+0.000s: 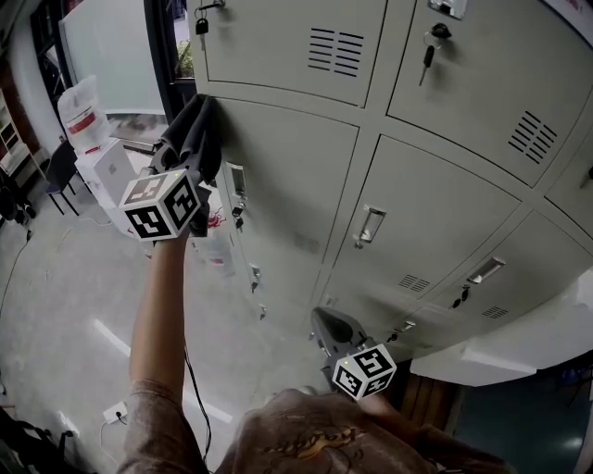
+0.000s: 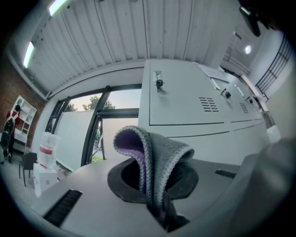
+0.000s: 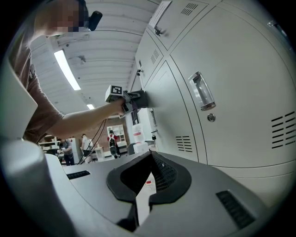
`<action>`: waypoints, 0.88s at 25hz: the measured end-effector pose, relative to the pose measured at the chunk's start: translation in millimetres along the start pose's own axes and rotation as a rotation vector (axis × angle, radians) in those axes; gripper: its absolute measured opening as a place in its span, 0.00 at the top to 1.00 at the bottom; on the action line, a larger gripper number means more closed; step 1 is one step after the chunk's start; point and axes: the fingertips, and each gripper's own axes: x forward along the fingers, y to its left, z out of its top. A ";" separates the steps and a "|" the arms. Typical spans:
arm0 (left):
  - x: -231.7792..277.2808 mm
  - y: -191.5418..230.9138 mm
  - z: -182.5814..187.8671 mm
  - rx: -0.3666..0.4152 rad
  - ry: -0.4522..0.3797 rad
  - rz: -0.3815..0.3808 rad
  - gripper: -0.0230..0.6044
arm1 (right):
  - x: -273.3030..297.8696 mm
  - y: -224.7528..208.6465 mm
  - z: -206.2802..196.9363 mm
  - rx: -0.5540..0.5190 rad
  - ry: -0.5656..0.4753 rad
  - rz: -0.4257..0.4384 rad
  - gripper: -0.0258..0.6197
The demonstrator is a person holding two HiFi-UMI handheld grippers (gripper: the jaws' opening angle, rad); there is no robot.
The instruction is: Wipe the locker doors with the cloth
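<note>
My left gripper (image 1: 192,139) is raised and shut on a dark grey cloth (image 1: 199,125). It presses the cloth against the top left corner of a beige locker door (image 1: 296,176). In the left gripper view the cloth (image 2: 162,152) is a folded grey loop with a purple inside, pinched between the jaws of the left gripper (image 2: 155,180). My right gripper (image 1: 326,322) hangs low near the bottom lockers, shut and holding nothing. The right gripper view shows that gripper's (image 3: 150,155) pads meeting, and the left gripper (image 3: 134,99) with the cloth (image 3: 142,98) on the door farther along.
Keys hang in a lock (image 1: 428,51) on the upper row, and a padlock (image 1: 201,25) hangs at the upper left. Recessed handles (image 1: 369,225) stick out of the doors. A water dispenser (image 1: 88,120), a chair (image 1: 60,171) and a floor cable (image 1: 195,389) are to the left; a white ledge (image 1: 519,347) is to the right.
</note>
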 end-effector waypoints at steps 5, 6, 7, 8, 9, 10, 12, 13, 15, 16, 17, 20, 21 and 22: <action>19.4 -4.6 -1.9 -0.036 0.010 -0.028 0.90 | -0.2 -7.7 0.7 -0.001 0.002 -0.014 0.96; 22.0 -7.3 -2.1 -0.025 0.015 -0.037 0.90 | -0.3 -8.9 1.0 -0.001 0.002 -0.016 0.96; 24.2 -9.5 -2.2 -0.014 0.019 -0.044 0.90 | -0.5 -10.1 1.2 0.000 0.002 -0.019 0.96; 25.8 -10.8 -2.3 -0.007 0.023 -0.048 0.90 | -0.7 -11.0 1.3 0.001 0.001 -0.021 0.96; 26.9 -11.2 -2.4 -0.005 0.025 -0.051 0.90 | -0.9 -11.7 1.1 0.002 0.001 -0.023 0.96; 27.6 -11.1 -2.5 -0.005 0.027 -0.053 0.90 | -1.0 -12.3 0.8 0.003 0.002 -0.024 0.96; 28.3 -11.0 -2.7 -0.006 0.029 -0.059 0.90 | -1.3 -13.4 -0.1 0.004 0.004 -0.026 0.96; 28.5 -11.5 -2.7 -0.005 0.029 -0.064 0.90 | -1.5 -13.8 -0.7 0.005 0.005 -0.027 0.96; 28.5 -14.8 -3.0 0.005 0.033 -0.081 0.90 | -1.6 -14.2 -1.5 0.005 0.006 -0.027 0.96; 28.5 -17.6 -3.3 0.010 0.035 -0.090 0.90 | -1.6 -14.3 -1.6 0.004 0.007 -0.028 0.96; 28.5 -20.8 -3.8 0.011 0.038 -0.099 0.90 | -1.6 -14.3 -1.6 0.003 0.007 -0.028 0.96; 28.6 -33.9 -5.7 0.005 0.043 -0.123 0.90 | -2.1 -14.3 -1.0 0.001 0.005 -0.032 0.96; 28.3 -39.1 -6.6 0.008 0.046 -0.132 0.90 | -2.6 -14.4 -0.7 0.001 0.004 -0.034 0.96; 27.9 -44.4 -7.7 0.010 0.048 -0.141 0.90 | -3.4 -14.9 -0.4 0.001 0.003 -0.037 0.96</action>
